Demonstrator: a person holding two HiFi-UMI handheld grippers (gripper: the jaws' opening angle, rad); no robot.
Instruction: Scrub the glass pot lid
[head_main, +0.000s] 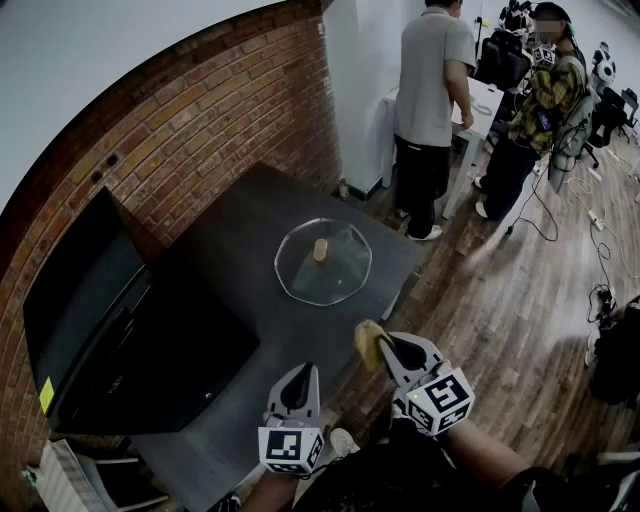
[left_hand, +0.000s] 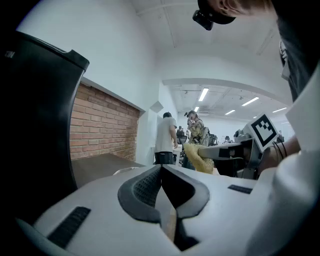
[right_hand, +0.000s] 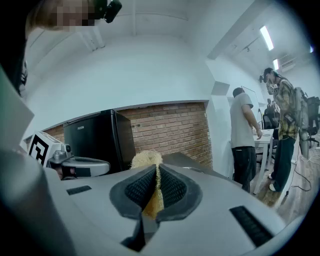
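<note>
The glass pot lid (head_main: 323, 262) lies flat on the dark table (head_main: 240, 235), close to the table's right edge, with its small tan knob (head_main: 320, 250) pointing up. Lying like this it sits steady, and its whole top is free to be rubbed. It is well apart from both grippers, which are held close to the person's body, off the near side of the table. The right gripper (head_main: 384, 347) is squeezed tight on a yellow scrubber (head_main: 367, 343). The scrubber pokes out past the jaw tips, most likely so its rough end meets the glass first. The left gripper (head_main: 306, 370) has its jaws pressed together with nothing in them. It may be kept free to steady the lid by its knob or rim, but that is only a guess. The scrubber is not touching the lid, so the scrubbing does not look begun. At the left, close to the table, a black fridge (head_main: 90, 310) stands by the brick wall (head_main: 200, 120). Far off on the right, a person in a grey shirt (head_main: 432, 80) and a person in a checked shirt (head_main: 545, 100) stand at a white desk (head_main: 485, 105). The glass is see-through, so dirt or water on it cannot be made out. Part of the scrubber is hidden inside the jaws. In both gripper views the gripper bodies block nearly all of the lid. The person's arms are cut off at the bottom of the head view.
</note>
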